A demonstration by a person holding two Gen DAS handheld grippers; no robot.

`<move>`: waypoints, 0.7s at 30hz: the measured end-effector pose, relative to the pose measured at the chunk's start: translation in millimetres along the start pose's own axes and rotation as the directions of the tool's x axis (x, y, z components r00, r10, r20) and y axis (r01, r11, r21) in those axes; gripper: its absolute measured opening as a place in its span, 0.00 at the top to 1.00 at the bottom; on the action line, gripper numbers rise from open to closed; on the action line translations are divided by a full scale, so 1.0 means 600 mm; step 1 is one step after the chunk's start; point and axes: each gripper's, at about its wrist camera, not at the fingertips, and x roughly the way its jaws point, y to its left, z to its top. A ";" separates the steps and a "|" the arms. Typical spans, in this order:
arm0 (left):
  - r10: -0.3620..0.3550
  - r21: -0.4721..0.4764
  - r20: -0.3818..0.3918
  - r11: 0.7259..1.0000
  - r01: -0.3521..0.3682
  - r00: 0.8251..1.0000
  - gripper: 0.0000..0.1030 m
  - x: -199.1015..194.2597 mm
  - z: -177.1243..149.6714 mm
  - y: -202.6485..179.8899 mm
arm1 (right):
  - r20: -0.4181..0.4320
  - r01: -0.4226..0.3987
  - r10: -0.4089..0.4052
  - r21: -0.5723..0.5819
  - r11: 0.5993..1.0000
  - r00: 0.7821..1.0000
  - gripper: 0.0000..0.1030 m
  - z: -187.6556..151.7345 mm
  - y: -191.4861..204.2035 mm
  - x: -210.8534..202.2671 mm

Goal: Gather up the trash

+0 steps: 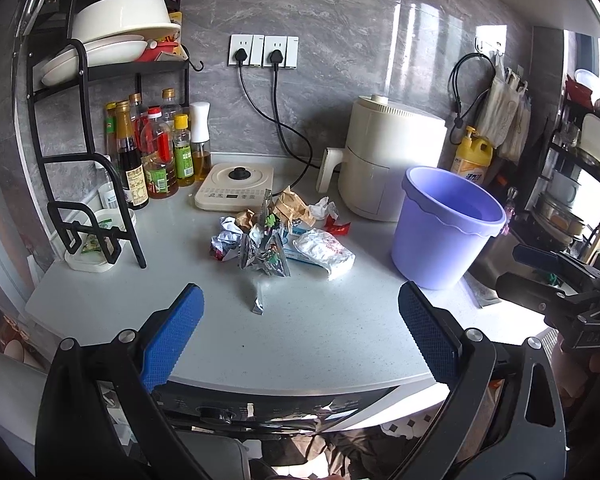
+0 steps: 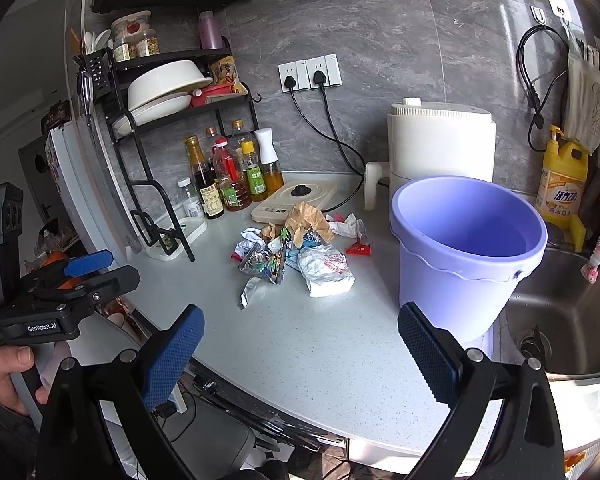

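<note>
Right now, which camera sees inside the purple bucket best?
The right wrist view: the purple bucket is near and its inside wall shows deep down. The left wrist view has it farther, off to the right, showing less inside.

Daylight floods the kitchen from the right, striking white glare streaks on the grey wall tiles behind the air fryer and washing out the right edge of the left wrist view. The counter is evenly bright, shadows under the trash soft. Both fisheye views bow straight lines hard toward dark, vignetted corners. The centre is sharp; the near blue pads are slightly soft.
</note>
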 end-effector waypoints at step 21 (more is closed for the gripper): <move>0.001 0.004 0.011 1.000 -0.001 1.000 0.06 -0.002 -0.006 -0.008 | 0.013 -0.007 0.008 -0.020 1.000 1.000 0.08 -0.006 -0.002 -0.018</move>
